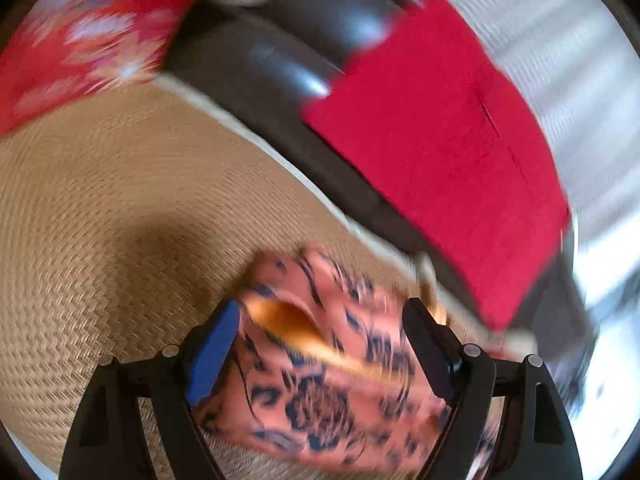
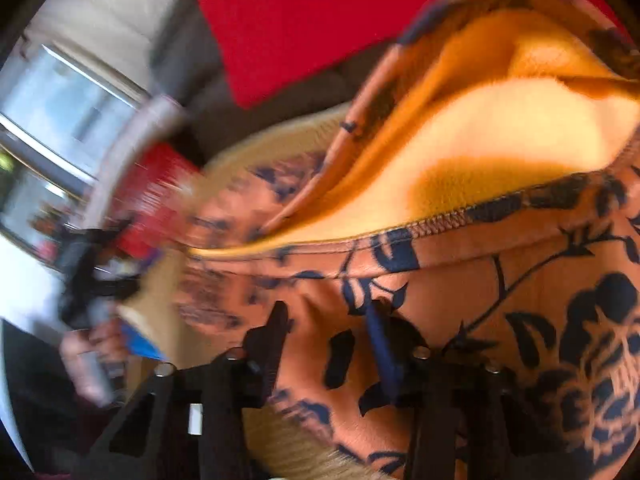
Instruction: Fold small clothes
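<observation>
Right gripper over orange floral garment, yellow lining exposed, fabric between jaws

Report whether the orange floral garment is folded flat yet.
Not yet: the orange floral garment is bunched, its top gaping to show the yellow lining. Blur hides finer detail.

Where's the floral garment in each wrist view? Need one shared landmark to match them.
Left wrist: floral garment sits bottom centre, between the left gripper fingers, on the woven mat.
Right wrist: it fills the centre and right, orange lining facing up at top right; the right gripper is over its lower edge.
Shared landmark: red cushion on the dark sofa, upper right in the left view, top centre in the right view.
</observation>
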`<state>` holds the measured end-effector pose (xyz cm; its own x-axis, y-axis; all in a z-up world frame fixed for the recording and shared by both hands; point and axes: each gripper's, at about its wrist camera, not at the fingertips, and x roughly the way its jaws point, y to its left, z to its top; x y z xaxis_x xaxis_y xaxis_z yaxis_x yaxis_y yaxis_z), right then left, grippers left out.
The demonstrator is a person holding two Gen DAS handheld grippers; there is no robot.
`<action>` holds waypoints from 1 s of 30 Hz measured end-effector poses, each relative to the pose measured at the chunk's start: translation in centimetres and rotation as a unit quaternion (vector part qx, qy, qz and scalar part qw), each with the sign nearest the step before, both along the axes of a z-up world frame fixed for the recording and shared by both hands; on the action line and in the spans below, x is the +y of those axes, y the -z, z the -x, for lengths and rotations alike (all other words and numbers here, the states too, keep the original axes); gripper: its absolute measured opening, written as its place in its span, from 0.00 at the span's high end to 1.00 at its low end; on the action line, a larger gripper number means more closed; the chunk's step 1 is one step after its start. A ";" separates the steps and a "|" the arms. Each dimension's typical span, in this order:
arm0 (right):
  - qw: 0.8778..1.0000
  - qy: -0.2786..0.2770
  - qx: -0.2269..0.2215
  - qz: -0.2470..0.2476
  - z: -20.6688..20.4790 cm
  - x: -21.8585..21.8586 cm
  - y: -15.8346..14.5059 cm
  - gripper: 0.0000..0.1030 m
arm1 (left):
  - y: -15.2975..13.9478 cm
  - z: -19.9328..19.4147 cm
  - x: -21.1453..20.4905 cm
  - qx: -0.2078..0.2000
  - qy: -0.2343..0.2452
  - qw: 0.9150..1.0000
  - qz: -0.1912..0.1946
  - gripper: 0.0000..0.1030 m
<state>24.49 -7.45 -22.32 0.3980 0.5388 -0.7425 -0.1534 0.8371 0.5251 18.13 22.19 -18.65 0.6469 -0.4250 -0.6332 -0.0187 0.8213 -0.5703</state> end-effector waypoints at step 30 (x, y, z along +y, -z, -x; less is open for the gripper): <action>0.949 0.184 -0.149 -0.210 -6.3 -10.8 -4.1 0.42 | -1.1 -7.6 -10.4 -0.105 0.074 0.990 -0.053 0.19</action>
<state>30.76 -18.24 -18.22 0.7755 0.5455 -0.3178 -0.0859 0.5898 0.8030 25.76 11.81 -17.55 0.7045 -0.4634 -0.5375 0.2159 0.8614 -0.4597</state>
